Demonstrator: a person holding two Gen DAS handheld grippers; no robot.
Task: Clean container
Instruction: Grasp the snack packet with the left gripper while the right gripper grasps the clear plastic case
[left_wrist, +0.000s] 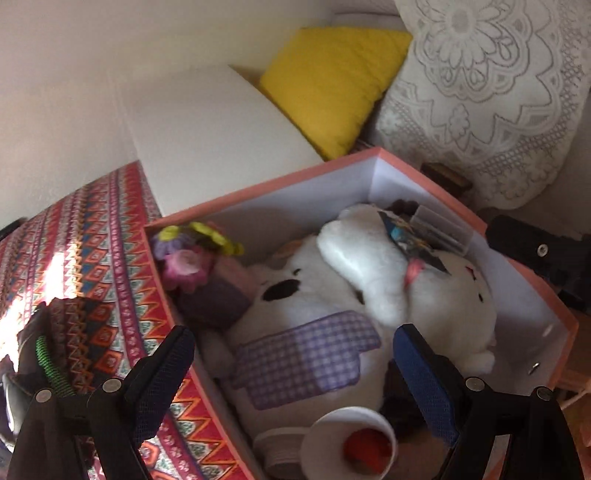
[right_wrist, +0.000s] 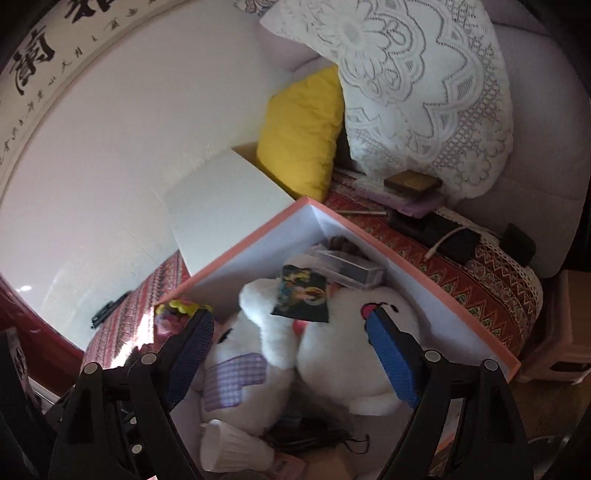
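The left gripper hangs with jaws wide and empty over the pink box, mid-frame, crammed with a white plush. Only this view shows a cup holding something red. The right gripper, likewise spread and empty, alone shows calligraphy upper left and a cable right.
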